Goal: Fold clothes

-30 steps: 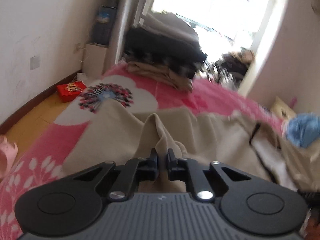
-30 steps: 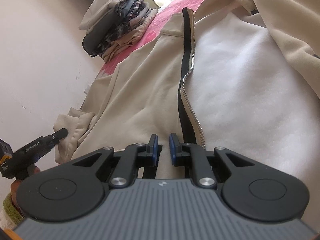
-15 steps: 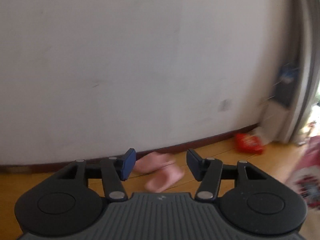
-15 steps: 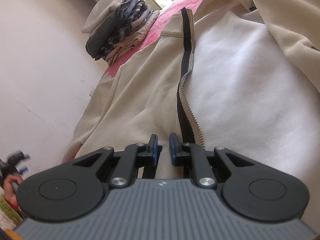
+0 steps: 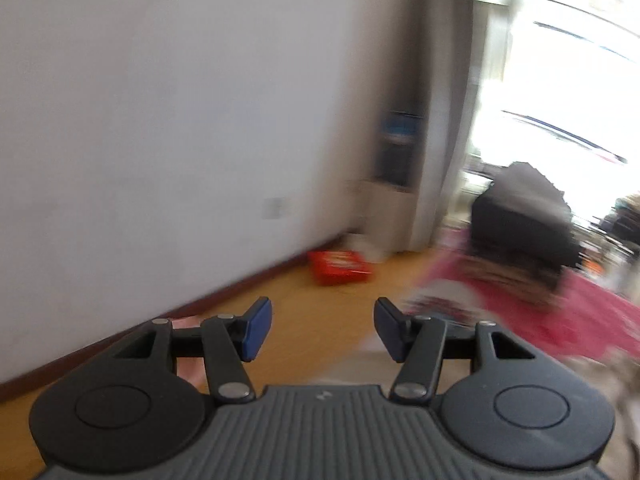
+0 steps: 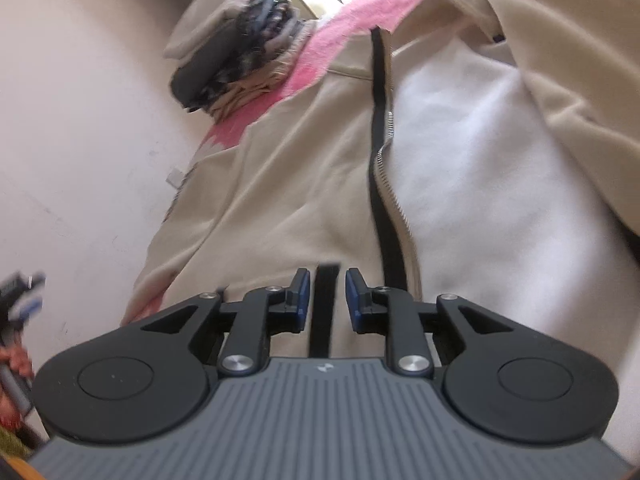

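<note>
Across the pink bed cover [image 6: 360,12] the beige zip jacket [image 6: 288,184] lies spread open for folding, the right gripper [image 6: 323,300] slightly parted astride its black zipper band [image 6: 323,312], while the left gripper [image 5: 322,330] hangs wide apart, empty, facing the wall.

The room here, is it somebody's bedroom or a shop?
Most likely a bedroom at home. A beige zip jacket lies spread on a pink bedspread, a pile of folded clothes sits beyond it, and a bright window lights the wooden floor.
</note>
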A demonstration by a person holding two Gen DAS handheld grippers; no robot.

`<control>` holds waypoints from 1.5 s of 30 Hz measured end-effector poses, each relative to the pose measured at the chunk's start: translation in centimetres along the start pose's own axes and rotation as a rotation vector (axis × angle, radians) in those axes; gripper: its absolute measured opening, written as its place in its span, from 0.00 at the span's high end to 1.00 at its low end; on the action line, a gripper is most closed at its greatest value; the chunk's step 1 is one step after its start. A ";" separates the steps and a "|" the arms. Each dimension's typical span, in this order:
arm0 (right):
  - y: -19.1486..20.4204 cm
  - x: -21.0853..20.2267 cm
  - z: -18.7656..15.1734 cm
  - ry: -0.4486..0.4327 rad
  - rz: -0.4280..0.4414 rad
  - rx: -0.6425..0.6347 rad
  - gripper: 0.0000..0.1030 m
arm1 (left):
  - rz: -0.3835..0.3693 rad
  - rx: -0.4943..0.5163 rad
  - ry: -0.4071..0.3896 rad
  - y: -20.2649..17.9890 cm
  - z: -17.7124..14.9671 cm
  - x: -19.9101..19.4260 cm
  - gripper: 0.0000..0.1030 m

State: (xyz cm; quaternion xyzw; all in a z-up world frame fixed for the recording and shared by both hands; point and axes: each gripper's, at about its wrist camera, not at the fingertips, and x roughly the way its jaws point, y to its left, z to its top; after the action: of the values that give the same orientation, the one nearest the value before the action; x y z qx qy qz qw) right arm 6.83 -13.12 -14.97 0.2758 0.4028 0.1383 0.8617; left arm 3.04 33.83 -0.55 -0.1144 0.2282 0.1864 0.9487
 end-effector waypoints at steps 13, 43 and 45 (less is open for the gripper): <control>-1.5 -16.2 -2.3 -0.085 -0.373 -0.285 0.80 | -0.630 0.302 0.418 -20.6 -13.1 -8.3 0.45; -9.3 -23.4 2.2 0.053 -0.254 -0.084 0.95 | -1.076 0.738 0.315 -29.8 -25.5 -14.4 0.57; -8.4 -25.8 4.0 -0.002 -0.195 -0.052 0.95 | -1.102 0.777 0.313 -30.5 -26.3 -14.7 0.57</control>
State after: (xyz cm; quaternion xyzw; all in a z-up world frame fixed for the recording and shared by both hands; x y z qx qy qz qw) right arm -6.38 -33.31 -1.83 0.2130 0.4231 0.0637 0.8784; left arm -6.94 -6.14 -12.39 0.1091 0.3213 -0.4366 0.8332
